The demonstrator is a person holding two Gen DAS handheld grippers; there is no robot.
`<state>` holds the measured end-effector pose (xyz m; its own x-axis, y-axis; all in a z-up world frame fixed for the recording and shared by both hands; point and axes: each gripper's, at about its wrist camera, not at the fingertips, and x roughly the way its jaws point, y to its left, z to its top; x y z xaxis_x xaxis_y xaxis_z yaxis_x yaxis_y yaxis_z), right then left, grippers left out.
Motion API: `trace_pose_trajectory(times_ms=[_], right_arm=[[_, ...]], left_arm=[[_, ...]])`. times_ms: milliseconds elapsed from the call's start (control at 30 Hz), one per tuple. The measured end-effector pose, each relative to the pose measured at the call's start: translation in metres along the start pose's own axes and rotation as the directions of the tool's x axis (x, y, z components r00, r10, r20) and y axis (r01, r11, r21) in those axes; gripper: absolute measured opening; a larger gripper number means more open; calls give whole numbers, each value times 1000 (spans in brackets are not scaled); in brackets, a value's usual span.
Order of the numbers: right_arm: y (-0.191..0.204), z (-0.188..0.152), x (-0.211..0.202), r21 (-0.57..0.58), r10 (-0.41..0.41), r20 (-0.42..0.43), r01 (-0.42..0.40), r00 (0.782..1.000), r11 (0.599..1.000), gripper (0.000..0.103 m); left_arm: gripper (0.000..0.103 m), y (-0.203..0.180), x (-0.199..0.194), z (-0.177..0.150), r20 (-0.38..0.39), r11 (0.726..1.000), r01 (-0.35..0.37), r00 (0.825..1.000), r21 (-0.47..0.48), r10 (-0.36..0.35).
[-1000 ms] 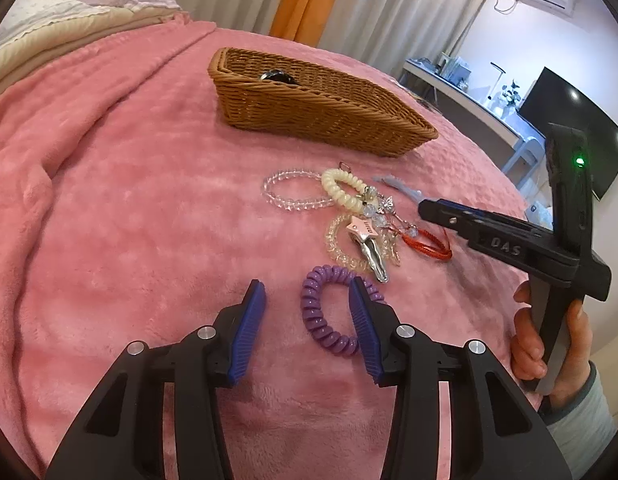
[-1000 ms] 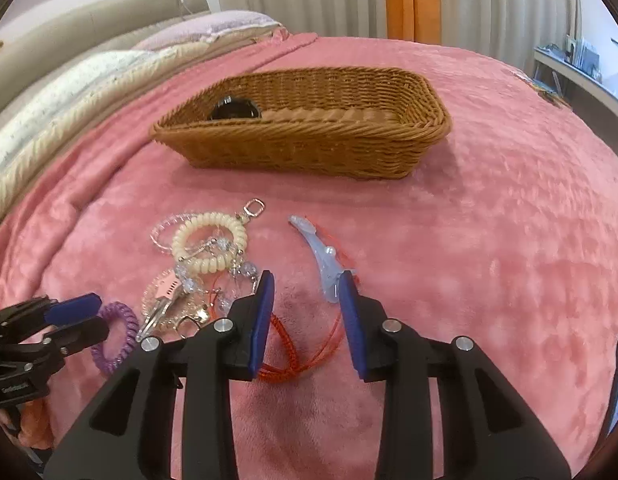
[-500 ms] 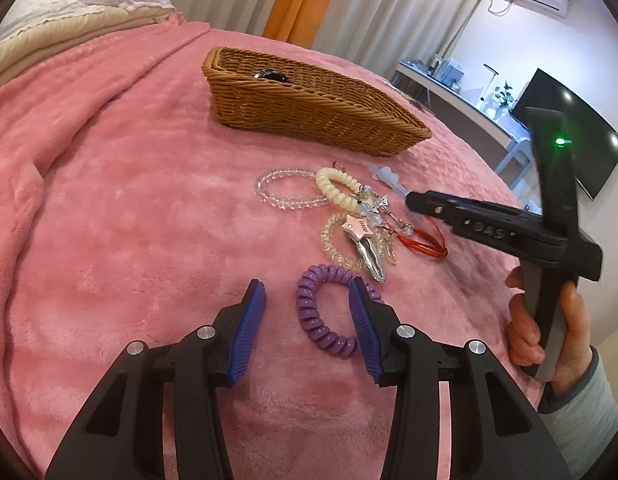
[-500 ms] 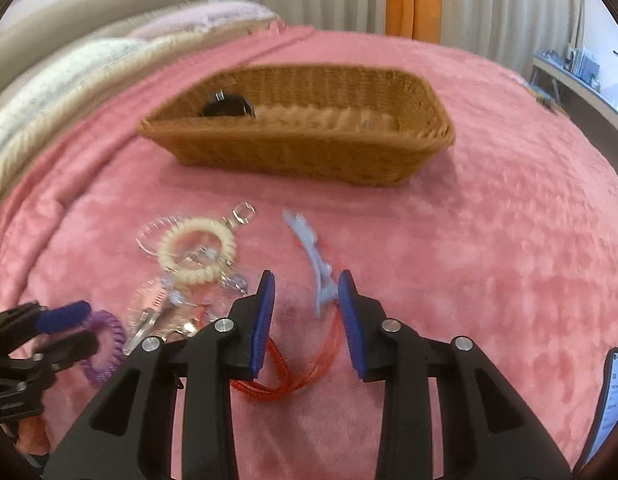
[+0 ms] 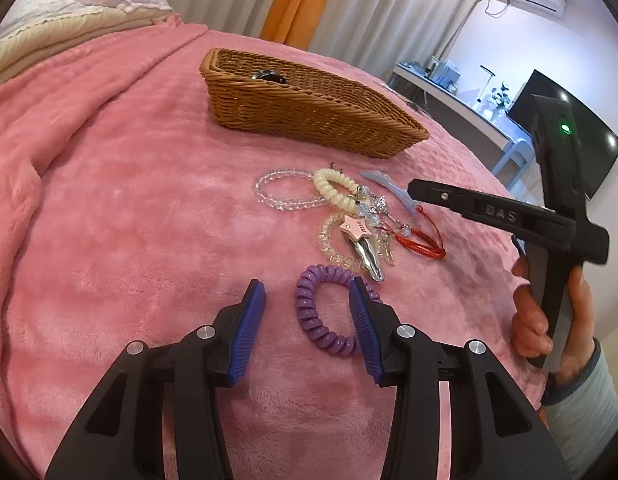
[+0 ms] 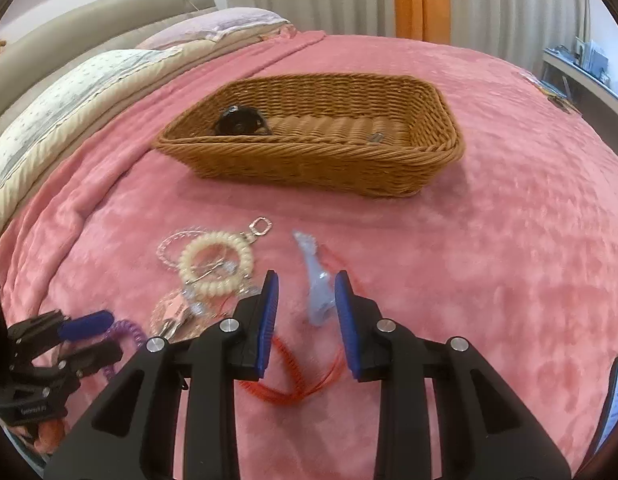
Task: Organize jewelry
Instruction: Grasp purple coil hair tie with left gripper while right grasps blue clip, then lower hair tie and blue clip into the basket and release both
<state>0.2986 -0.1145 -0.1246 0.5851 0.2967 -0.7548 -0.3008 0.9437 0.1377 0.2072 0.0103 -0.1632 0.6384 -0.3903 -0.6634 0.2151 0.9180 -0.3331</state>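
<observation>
Nearest in the left wrist view, the left gripper hovers over the pink blanket with its jaws parted and nothing between the pads. The purple coil hair tie lies flat just ahead; its right side runs behind the right-hand fingertip, while most of the ring shows in the gap between the fingers, nearer the right one.

In the right wrist view, the right gripper has its jaws closing, with a gap between the pads. The pale blue hair clip lies on the blanket in that gap, its near end level with the fingertips; whether a pad touches it cannot be told. The red cord loops on the blanket beneath and behind the fingers.

Just beyond the purple tie lie a silver clip with a pink star, a clear coil tie, a cream coil bracelet and a clear bead bracelet, bunched together and touching.

Farther off, well apart from the pile, the wicker basket sits on the blanket with a dark round item in its left end.

At the right edge of the left view, a hand grasps the right gripper's handle.
</observation>
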Motion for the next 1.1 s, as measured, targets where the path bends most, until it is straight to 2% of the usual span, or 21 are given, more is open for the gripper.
trace_pose_trajectory(times_ms=[67, 133, 200, 267, 367, 433, 467, 500, 667, 867, 1100], right_arm=[[-1, 1, 14, 0, -30, -47, 30, 998, 1000, 26], [-1, 0, 21, 2, -19, -72, 19, 997, 1000, 26], [5, -1, 19, -23, -2, -64, 1, 998, 1000, 26], [12, -3, 20, -57, -19, -63, 16, 998, 998, 18], [17, -5, 19, -75, -35, -51, 32, 998, 997, 16], [16, -7, 14, -59, -17, -37, 15, 999, 998, 16], [15, -8, 11, -52, -10, -32, 8, 999, 999, 16], [14, -10, 7, -46, 0, -26, -1, 1000, 999, 16], [11, -18, -15, -21, 40, 21, -40, 999, 999, 16], [10, -18, -49, -12, 86, 103, -85, 991, 996, 16], [12, 15, -86, -29, 87, 227, -82, 970, 996, 16]], left_arm=[[42, -1, 0, 0, 1, 1000, -3, 1000, 3, 3], [42, 0, 0, -1, 1, 1000, -3, 1000, 4, 3], [42, -1, 0, -1, 1, 1000, -7, 1000, 8, 7], [42, -3, 1, 0, -1, 1000, -20, 1000, 16, 20], [41, -8, 2, -1, -7, 998, -55, 998, 43, 55], [27, -12, 3, -1, -7, 995, -81, 997, 60, 81], [13, -12, 3, -1, -12, 994, -83, 996, 65, 84], [10, -12, 3, -2, -13, 994, -82, 996, 67, 83], [8, -13, -4, -1, 10, 995, -72, 997, 67, 72], [8, -15, -28, 9, 97, 999, -28, 995, 27, 25], [8, -32, -52, 60, 214, 997, -39, 977, 62, 25]])
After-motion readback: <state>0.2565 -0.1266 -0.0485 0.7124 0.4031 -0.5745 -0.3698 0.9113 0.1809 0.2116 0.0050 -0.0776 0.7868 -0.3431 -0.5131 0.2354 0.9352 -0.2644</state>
